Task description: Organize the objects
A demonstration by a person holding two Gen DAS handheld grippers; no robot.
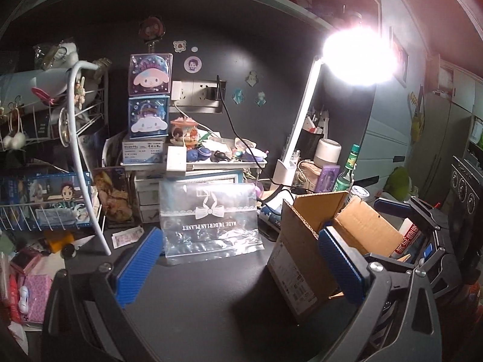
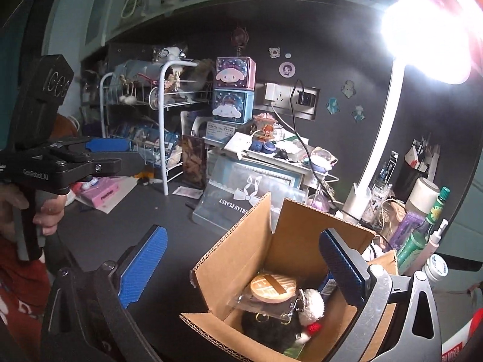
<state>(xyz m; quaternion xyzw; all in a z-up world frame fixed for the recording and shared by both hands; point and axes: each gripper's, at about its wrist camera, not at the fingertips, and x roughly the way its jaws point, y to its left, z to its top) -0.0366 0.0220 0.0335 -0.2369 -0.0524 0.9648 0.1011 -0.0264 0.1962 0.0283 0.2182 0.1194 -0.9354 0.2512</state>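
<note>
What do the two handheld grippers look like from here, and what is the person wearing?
Both grippers have black frames with ribbed blue pads on their fingers. The left gripper, seen from the side in the right wrist view, carries small white lettering on its black arm and a black block on top. The right gripper shows silver screws. The hand on the left gripper's handle comes from a red sleeve.

Left gripper (image 2: 120, 150): black frame, white lettering, silver screws, blue ribbed pads (image 1: 140, 264); red sleeve (image 2: 18, 283) at 8 o'clock.
</note>
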